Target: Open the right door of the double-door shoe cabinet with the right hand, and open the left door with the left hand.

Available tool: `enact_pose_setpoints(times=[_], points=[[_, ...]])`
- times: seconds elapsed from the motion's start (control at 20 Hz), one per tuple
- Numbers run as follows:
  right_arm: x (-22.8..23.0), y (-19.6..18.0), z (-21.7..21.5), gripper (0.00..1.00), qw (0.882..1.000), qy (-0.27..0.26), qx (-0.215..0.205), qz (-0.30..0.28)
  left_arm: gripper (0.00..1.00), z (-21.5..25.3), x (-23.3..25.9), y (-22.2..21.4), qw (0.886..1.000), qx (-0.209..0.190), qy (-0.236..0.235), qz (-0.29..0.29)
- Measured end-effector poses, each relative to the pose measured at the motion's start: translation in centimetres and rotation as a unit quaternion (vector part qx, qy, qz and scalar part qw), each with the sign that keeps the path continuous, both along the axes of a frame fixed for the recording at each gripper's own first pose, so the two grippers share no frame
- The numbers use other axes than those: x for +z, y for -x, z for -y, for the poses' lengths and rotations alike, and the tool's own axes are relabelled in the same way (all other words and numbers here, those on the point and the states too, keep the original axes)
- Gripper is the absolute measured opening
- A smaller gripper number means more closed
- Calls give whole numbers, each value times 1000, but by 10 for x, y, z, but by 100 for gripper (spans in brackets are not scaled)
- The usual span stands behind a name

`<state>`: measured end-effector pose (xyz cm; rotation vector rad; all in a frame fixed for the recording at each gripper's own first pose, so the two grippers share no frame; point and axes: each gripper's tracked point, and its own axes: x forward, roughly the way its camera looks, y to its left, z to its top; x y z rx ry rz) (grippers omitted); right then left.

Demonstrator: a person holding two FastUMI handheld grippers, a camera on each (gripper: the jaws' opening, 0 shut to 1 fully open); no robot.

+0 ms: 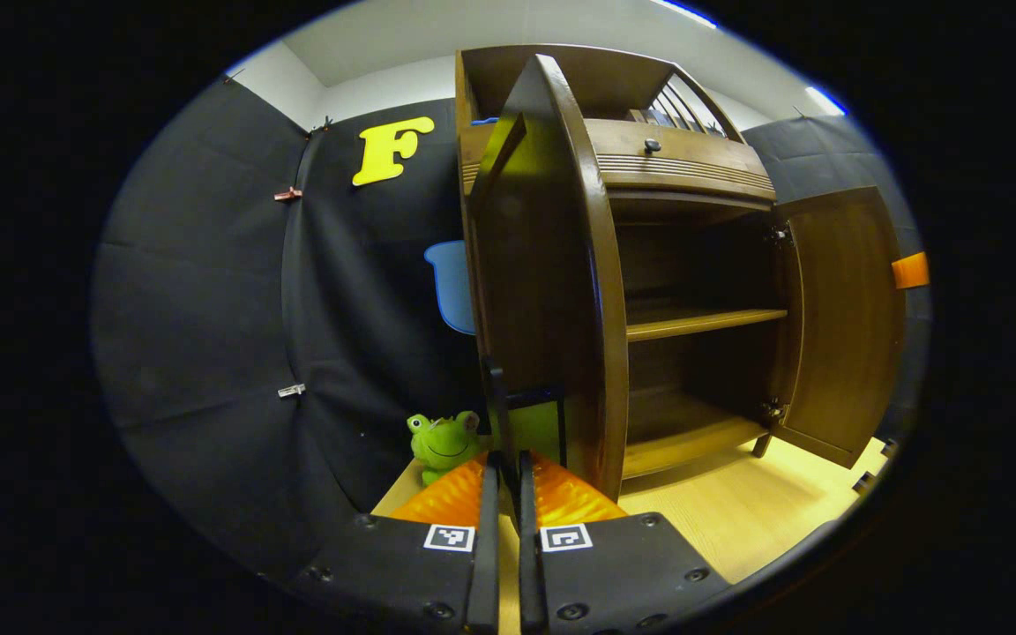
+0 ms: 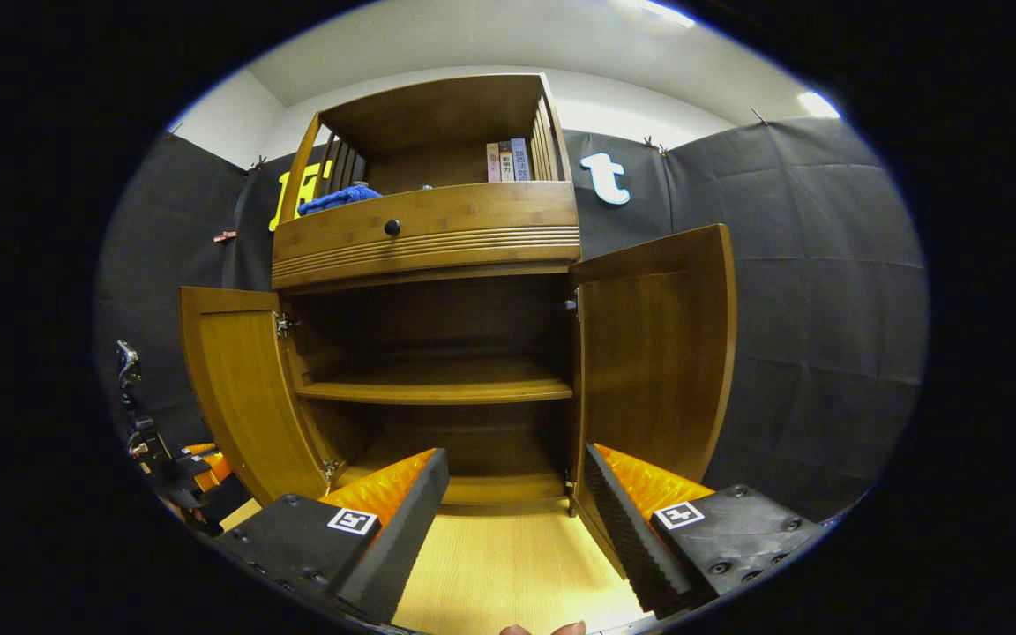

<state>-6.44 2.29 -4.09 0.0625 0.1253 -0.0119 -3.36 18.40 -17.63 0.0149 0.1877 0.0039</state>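
The left gripper [image 1: 508, 472] is clenched nearly closed at the lower edge of the glossy brown wooden left door [image 1: 552, 291], swung wide with its long axis upright; whether it pinches the black handle cannot be told; the right gripper [image 2: 517, 494] hangs released before the open right door [image 2: 653, 353] of the ribbed bamboo-toned shoe cabinet [image 2: 437, 238] on the pale wooden bench [image 2: 508, 564].

1. The shoe cabinet [image 2: 437, 238] is brown wood with a horizontal ribbed band under its drawer front.
2. The drawer knob [image 2: 392, 227] is black.
3. The left door [image 2: 243, 388] and right door [image 2: 658, 353] show a warm amber-brown inside.
4. The tabletop [image 2: 508, 564] is pale yellow wood grain.
5. The frog toy [image 1: 444, 444] is bright green.
6. The cloth [image 2: 336, 197] on the top shelf is blue.
7. The booth wall [image 2: 817, 300] is black.
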Motion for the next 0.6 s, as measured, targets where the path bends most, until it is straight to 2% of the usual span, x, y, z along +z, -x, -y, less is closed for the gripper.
enact_pose_setpoints(times=[0.35, 0.4, 0.45, 0.6], points=[[1, -2, -11, 98, 1000, -3, 7, 4, 8, -40, -3, 9, 1000, 16, 6, 0], [1, -2, -12, 98, 1000, -2, 8, 4, 13, -43, -5, 11, 1000, 13, 13, -2], [1, -1, -11, 98, 1000, -1, 8, 3, 6, -45, -5, 13, 1000, 11, 22, -4], [1, 0, -9, 98, 1000, -2, 8, 4, 10, -50, -2, 22, 999, 15, 30, 2]])
